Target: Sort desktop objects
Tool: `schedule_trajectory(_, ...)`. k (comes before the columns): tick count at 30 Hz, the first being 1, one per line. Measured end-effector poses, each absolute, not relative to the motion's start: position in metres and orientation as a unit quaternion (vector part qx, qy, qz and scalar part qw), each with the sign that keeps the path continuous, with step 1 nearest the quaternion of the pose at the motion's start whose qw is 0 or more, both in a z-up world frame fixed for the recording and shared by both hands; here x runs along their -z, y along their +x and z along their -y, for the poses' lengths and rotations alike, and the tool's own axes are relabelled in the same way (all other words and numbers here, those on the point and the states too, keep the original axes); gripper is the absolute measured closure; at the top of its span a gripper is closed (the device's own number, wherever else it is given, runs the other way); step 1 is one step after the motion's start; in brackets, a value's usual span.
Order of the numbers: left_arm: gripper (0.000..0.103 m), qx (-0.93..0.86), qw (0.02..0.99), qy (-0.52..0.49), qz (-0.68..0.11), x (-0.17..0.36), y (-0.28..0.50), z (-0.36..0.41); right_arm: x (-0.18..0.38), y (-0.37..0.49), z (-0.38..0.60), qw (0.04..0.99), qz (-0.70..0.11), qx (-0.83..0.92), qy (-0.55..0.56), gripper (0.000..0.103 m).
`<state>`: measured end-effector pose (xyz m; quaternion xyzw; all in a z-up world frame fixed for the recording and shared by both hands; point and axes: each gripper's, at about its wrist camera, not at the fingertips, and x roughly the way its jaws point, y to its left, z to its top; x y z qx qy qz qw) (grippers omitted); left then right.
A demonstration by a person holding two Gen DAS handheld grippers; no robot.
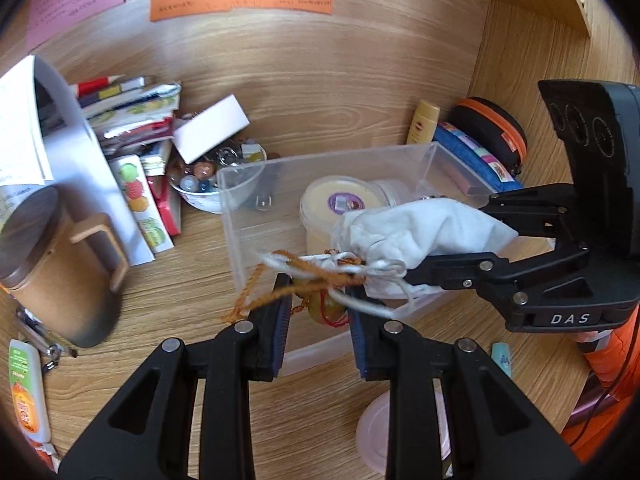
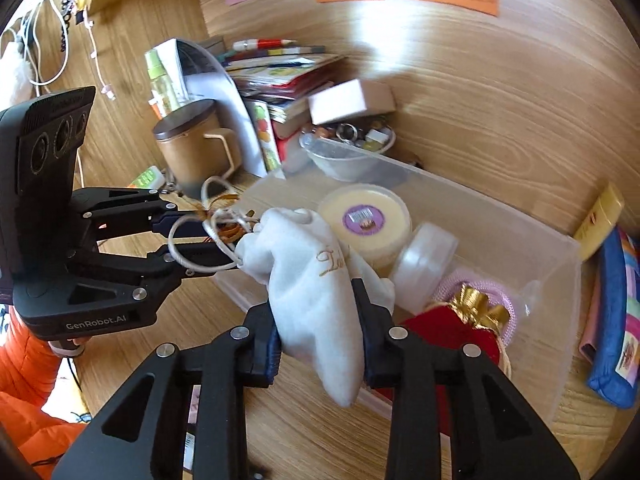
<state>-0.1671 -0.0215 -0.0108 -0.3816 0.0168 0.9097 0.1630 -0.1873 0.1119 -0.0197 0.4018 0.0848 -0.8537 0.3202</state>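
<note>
My right gripper (image 2: 320,344) is shut on a white drawstring pouch (image 2: 316,292) and holds it over the near rim of a clear plastic box (image 2: 520,240). The pouch also shows in the left wrist view (image 1: 416,232), where the right gripper (image 1: 440,248) reaches in from the right. My left gripper (image 1: 318,312) stands open around the pouch's white and orange cords (image 1: 320,268), with a small green and red charm (image 1: 326,308) hanging between its fingers. In the box lie a yellow lidded tub (image 2: 366,220), a clear round jar (image 2: 428,260) and a red velvet pouch (image 2: 452,324).
A brown lidded mug (image 1: 60,272) stands at left beside stacked books and packets (image 1: 132,120). A bowl of marbles (image 1: 204,184) sits behind the box. A blue pencil case (image 2: 616,320), an orange-trimmed case (image 1: 492,132) and a yellow tube (image 1: 422,120) lie at right. A pink lid (image 1: 380,436) lies near.
</note>
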Motion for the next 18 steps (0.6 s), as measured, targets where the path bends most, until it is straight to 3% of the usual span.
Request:
schedule_trajectory(12,0.076,-0.906,0.159,-0.392,-0.029,0.007,-0.159,0.022,0.017,-0.187,-0.113,0.299,-0.101,0.854,0.413,0.073)
schedule_trajectory(15,0.076,-0.906,0.157,-0.391,-0.033,0.004,-0.154,0.025,0.015,-0.185,-0.116,0.296,-0.098,0.855,0.415,0.069)
schedule_trajectory(18,0.076,-0.907,0.152,-0.392,-0.034,0.003,-0.151,0.028,0.011,-0.181,-0.119,0.300,-0.092,0.856,0.411,0.056)
